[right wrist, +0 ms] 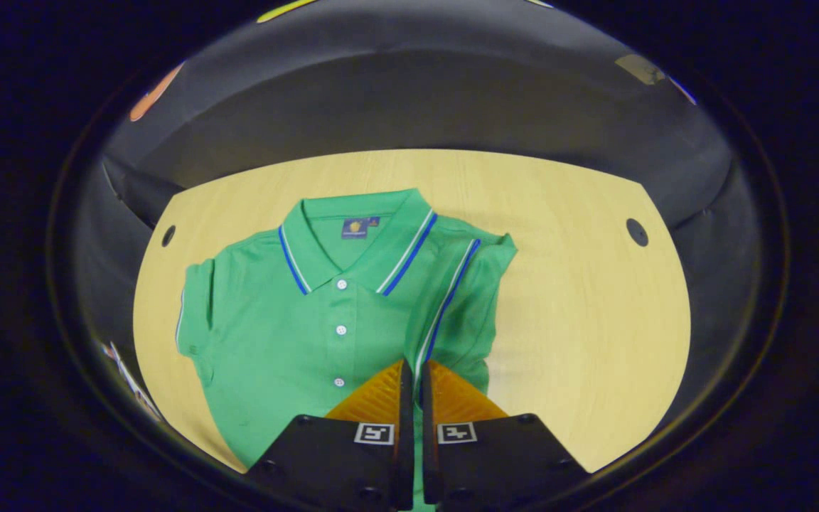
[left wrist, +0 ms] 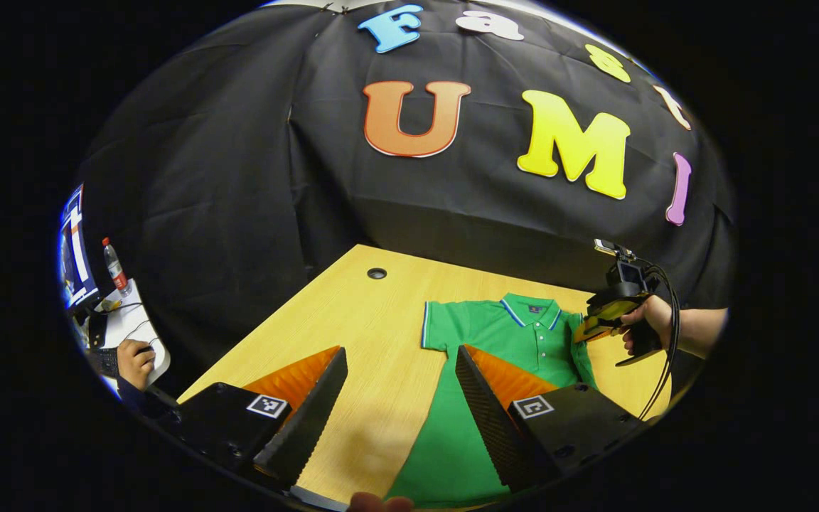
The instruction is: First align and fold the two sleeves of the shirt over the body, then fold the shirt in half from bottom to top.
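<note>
A green polo shirt (right wrist: 296,334) with blue and white trim lies face up on the wooden table (right wrist: 580,299), collar toward the far side. One sleeve (right wrist: 466,299) is turned in over the body, and its striped cuff runs down between the fingers of my right gripper (right wrist: 413,364), which is shut on it. The other sleeve (right wrist: 196,306) lies out flat. In the left gripper view, my left gripper (left wrist: 402,398) hangs open above the shirt's (left wrist: 523,341) lower side edge, holding nothing. Farther off, a hand holds the right gripper (left wrist: 605,320) at the sleeve.
Round cable holes (right wrist: 637,232) (right wrist: 168,235) sit near the table's far corners. Bare wood (left wrist: 352,313) stretches beside the shirt. At the far left, a side desk holds a bottle (left wrist: 115,267), and another person's hand (left wrist: 134,359) rests there.
</note>
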A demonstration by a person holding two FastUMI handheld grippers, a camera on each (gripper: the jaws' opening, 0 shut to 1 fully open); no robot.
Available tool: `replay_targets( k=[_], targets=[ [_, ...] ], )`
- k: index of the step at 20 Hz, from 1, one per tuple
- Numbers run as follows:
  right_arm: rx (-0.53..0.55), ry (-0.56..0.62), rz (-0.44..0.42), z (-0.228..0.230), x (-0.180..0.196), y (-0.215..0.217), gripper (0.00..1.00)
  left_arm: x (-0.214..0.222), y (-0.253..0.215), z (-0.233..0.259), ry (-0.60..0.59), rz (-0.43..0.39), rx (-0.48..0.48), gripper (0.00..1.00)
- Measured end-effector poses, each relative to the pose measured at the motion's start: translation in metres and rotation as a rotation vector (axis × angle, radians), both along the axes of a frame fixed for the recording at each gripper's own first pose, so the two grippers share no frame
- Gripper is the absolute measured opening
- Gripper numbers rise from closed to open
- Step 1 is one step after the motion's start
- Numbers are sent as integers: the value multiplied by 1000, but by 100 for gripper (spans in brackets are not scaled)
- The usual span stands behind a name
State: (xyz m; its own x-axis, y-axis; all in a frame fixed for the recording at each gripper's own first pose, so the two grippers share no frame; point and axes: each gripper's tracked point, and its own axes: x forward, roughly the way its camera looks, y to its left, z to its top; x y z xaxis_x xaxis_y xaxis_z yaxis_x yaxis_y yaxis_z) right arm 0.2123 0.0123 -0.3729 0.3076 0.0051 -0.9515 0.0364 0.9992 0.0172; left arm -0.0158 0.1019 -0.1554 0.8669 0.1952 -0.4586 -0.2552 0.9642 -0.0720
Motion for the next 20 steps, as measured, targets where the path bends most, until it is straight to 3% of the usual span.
replay_targets(
  k=[3,4,8,13,14,16,20],
  targets=[
    [60,-25,-6,6,-2,19,37,-2,1,-3,4,-1,-18,99],
    [67,-40,-12,10,-3,19,33,0,0,-4,5,-8,-24,99],
    [58,-100,-23,28,-15,6,89,13,-13,-11,19,-72,-69,99],
    [65,-204,-62,68,-42,-19,89,42,-30,-21,71,-173,-136,99],
    [70,-228,-54,78,-50,-22,98,50,-31,-24,84,-198,-148,99],
    [75,-278,-33,100,-67,-32,98,65,-31,-30,111,-230,-177,99],
    [129,-351,-26,137,-106,-55,98,96,-30,-48,189,-255,-314,99]
  ],
)
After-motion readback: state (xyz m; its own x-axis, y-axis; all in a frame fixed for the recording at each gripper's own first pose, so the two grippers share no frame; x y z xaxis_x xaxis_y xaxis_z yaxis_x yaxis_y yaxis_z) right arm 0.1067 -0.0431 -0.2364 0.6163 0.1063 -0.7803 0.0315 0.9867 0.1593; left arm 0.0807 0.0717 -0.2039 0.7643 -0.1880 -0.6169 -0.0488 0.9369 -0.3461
